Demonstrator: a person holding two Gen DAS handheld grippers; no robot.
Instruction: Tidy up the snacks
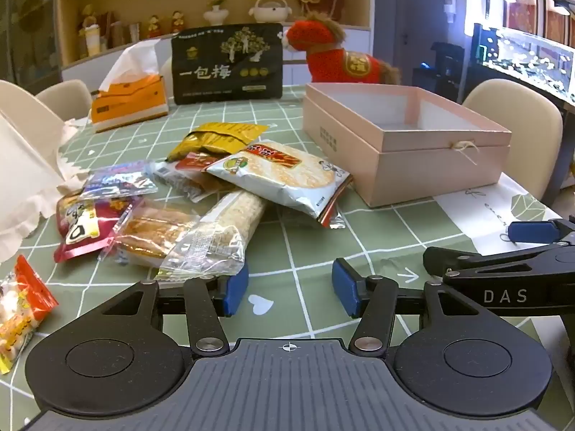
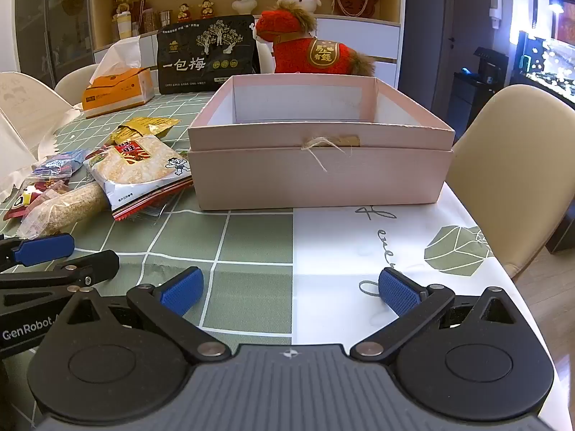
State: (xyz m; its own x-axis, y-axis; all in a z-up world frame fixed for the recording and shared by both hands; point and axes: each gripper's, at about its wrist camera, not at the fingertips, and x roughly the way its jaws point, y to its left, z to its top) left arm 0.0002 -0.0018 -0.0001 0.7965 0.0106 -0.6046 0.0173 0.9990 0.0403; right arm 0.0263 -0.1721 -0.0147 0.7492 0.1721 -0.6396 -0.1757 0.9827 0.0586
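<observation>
A heap of snack packets lies on the green checked tablecloth: a white rice-cracker bag [image 1: 284, 176] [image 2: 136, 168] on top, a clear sesame-bar pack [image 1: 219, 237] [image 2: 61, 208], a yellow packet [image 1: 215, 138] [image 2: 149, 125], a red packet [image 1: 84, 230] and a small orange one [image 1: 21, 309]. An open pink box [image 1: 406, 151] [image 2: 320, 176] stands to their right, with nothing visible inside. My left gripper [image 1: 290, 289] hovers open just in front of the sesame-bar pack, nothing between its pads. My right gripper [image 2: 291, 289] stands wide open before the box, holding nothing.
At the back stand an orange tissue box [image 1: 127, 102] [image 2: 116, 91], a black plum bag [image 1: 226, 64] [image 2: 208, 54] and a red plush horse [image 1: 334, 54] [image 2: 305, 46]. Cream chairs [image 2: 514, 165] ring the table. White cloth [image 1: 25, 179] lies at the left.
</observation>
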